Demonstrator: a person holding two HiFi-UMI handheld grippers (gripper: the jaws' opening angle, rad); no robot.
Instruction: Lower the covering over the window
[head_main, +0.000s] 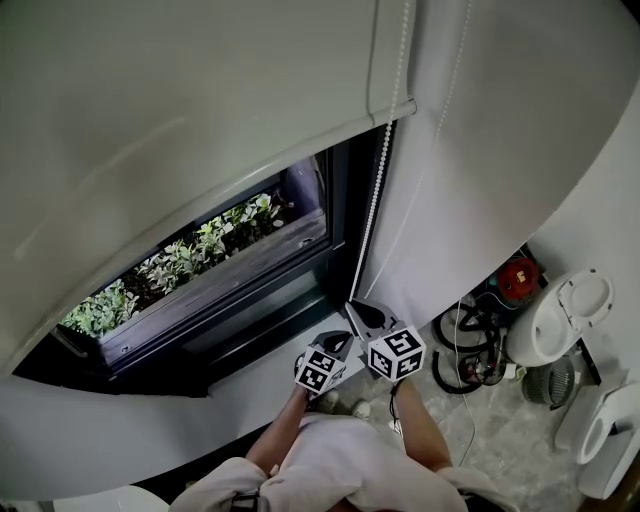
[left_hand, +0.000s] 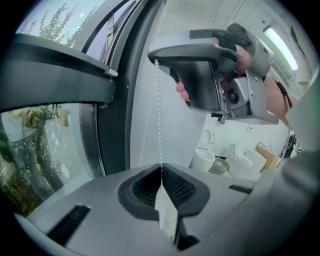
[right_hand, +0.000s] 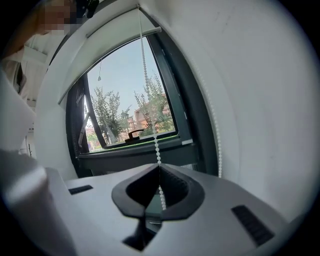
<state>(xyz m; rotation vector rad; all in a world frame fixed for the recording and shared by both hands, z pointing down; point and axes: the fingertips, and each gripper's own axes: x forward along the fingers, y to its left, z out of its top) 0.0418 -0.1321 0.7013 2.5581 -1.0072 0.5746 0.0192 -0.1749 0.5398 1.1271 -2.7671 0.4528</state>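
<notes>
A white roller blind (head_main: 150, 120) covers the upper part of the dark-framed window (head_main: 215, 265), its bottom bar (head_main: 300, 140) about halfway down. A white bead chain (head_main: 375, 200) hangs by the frame's right side. Both grippers sit low on it, close together. My right gripper (head_main: 365, 316) is shut on the bead chain (right_hand: 150, 110), which runs up to the blind's top and passes on through the jaws. Just below it, my left gripper (head_main: 337, 346) is shut on the same chain (left_hand: 159, 115), taut between it and the right gripper (left_hand: 200, 75) above.
A second chain strand (right_hand: 215, 130) lies against the white wall (head_main: 480, 150) right of the window. White toilets (head_main: 560, 315), a red object (head_main: 518, 272) and coiled hoses (head_main: 470, 350) stand on the floor at the right. The window sill (head_main: 250, 375) is just under the grippers.
</notes>
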